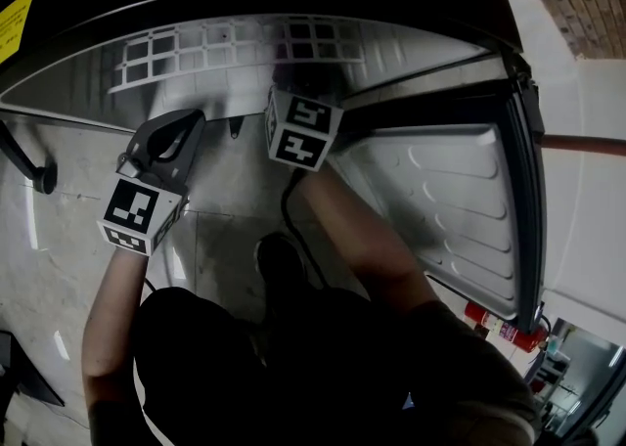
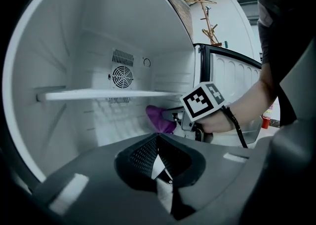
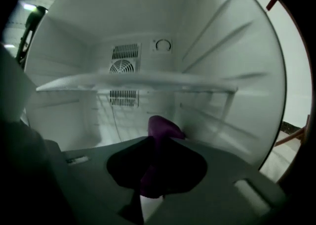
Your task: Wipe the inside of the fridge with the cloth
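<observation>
A purple cloth (image 3: 161, 127) is bunched between the jaws of my right gripper (image 3: 156, 137), which is shut on it. In the left gripper view the cloth (image 2: 159, 119) is inside the white fridge, under the shelf (image 2: 108, 94) and close to the right wall. The right gripper's marker cube (image 2: 205, 100) and the hand sit just behind it. My left gripper (image 2: 158, 140) stays outside the fridge opening, jaws together, holding nothing. In the head view the left gripper (image 1: 168, 144) is left of the right gripper's cube (image 1: 301, 129); the cloth is hidden there.
A round fan vent (image 2: 121, 77) sits in the fridge's back wall. The fridge door (image 1: 440, 209) stands open to the right. A red fire extinguisher (image 1: 499, 325) is on the floor beyond it. The person's legs and a shoe (image 1: 282, 263) are on the tiled floor below.
</observation>
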Tool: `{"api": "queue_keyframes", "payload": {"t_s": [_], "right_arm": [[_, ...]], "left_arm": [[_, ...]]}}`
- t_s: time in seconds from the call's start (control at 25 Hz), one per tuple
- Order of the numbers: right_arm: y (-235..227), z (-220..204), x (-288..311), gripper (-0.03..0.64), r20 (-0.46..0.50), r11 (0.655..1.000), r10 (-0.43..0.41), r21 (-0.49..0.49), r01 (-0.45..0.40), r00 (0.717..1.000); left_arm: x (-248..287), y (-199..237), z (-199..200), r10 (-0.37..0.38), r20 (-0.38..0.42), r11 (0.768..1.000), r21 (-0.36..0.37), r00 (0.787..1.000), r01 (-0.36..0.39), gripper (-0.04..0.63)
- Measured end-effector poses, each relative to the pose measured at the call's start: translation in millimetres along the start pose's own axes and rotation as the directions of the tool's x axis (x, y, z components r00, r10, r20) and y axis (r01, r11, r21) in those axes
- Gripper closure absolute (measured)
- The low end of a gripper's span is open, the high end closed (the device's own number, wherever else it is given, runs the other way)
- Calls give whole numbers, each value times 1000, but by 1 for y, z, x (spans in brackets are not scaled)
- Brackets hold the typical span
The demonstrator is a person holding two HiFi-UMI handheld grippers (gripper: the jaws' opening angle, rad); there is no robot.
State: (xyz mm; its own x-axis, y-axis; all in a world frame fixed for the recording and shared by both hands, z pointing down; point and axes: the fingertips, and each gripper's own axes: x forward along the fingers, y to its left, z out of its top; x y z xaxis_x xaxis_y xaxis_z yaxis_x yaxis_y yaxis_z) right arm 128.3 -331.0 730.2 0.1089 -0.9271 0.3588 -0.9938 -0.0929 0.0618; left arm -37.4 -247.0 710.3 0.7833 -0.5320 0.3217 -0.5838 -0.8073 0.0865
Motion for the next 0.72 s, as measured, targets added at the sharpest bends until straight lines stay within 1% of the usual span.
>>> {"api": "queue_keyframes", "payload": {"t_s": [0.04,0.12,0.24,0.32,0.56,0.72], "right_arm": [[-3,7,-3,563,24,1000,-10,5,10,1000],[-9,18,-7,563,41,999,-35,38,34,999],[-22,24,-12,563,38,993,-75,98,71,996],[-28,22,-13,565,28,990,-94,108,90,995],[-29,-7,-1,565,-87,982,-116,141,127,989],[-30,-35,7,565,-183,976,-130,150,158,974]], "left_arm": [[1,-1,-1,-5,-1,1000,0,1000,5,577],[2,-2,-2,-14,-2,1000,-3,1000,14,577],[0,-2,-3,-18,4,1000,-13,1000,18,577],[0,0,-3,-13,9,1000,-16,1000,13,577],[-3,3,-5,0,10,1000,-19,1000,0,577],[-8,4,-10,5,3,1000,-19,1000,-5,577]]}}
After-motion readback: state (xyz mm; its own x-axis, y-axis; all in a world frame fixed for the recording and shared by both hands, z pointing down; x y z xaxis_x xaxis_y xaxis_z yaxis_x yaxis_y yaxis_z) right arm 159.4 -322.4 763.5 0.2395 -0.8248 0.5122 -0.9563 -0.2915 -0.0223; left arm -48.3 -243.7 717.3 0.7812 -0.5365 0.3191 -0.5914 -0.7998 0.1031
